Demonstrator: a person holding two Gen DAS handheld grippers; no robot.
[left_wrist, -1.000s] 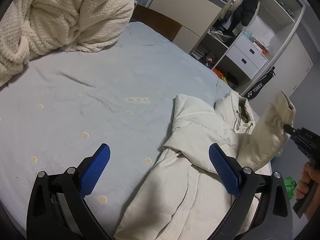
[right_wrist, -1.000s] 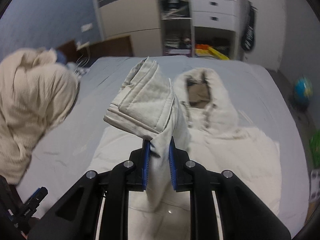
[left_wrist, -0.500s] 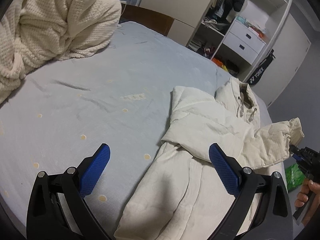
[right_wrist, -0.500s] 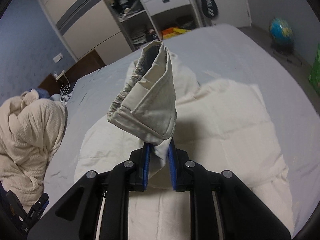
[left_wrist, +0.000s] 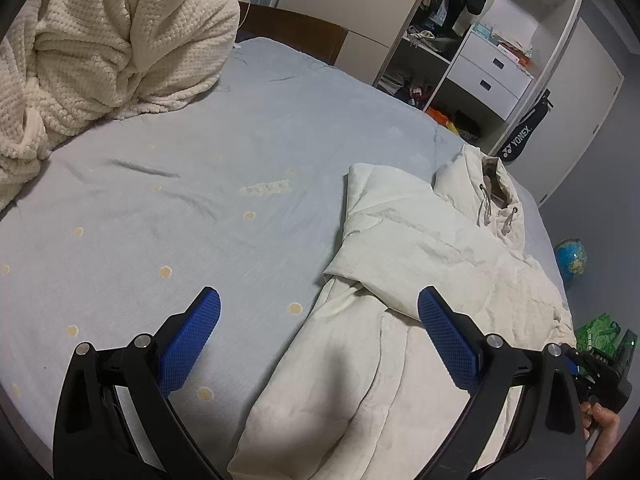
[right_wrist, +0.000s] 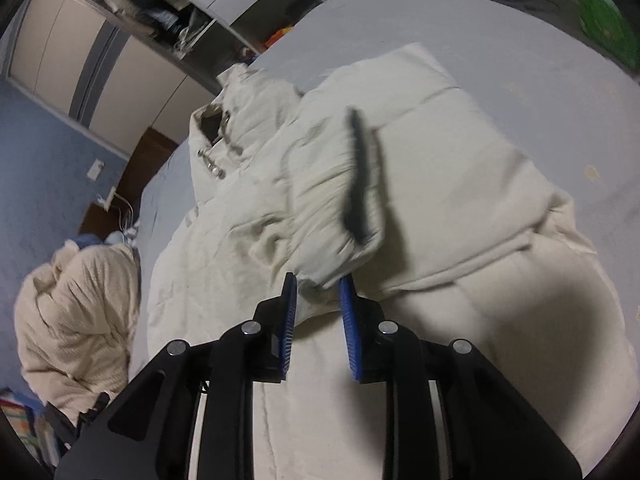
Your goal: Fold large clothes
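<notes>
Now, your bed (left_wrist: 168, 184) is the biggest thing before you, a pale blue sheet with small yellow dots, smooth but for a few creases, with a heaped cream waffle-knit blanket (left_wrist: 100, 48) at its far left corner. The padded jacket (left_wrist: 400, 320) lies flat on the bed's right half, off-white, quilted and puffy, its long axis running from the hem near you up to the hood (left_wrist: 492, 188) with its drawcords at the far end. In the left wrist view it sits ahead and to the right of your left hand-held gripper (left_wrist: 320, 344), which hangs above the jacket's left edge with its blue textured pads spread wide and nothing between them; one sleeve is already folded across the chest.

Your right hand-held gripper (right_wrist: 318, 320) is the nearer one to the work: the other sleeve (right_wrist: 332, 200) lies slanted across the jacket body directly in front of it, its elastic-gathered cuff just at the fingertips. Its jaws have just been opening, and they now stand narrow with the cuff's lower edge between the pads; I judge the fabric to be slipping free rather than pinched, though blur makes the contact hard to read. The dark opening of the cuff faces you.

The sleeve looks laid down, so the next fold likely runs along the long axis, hem toward hood, and the soft filling will spring back unless you press it
</notes>
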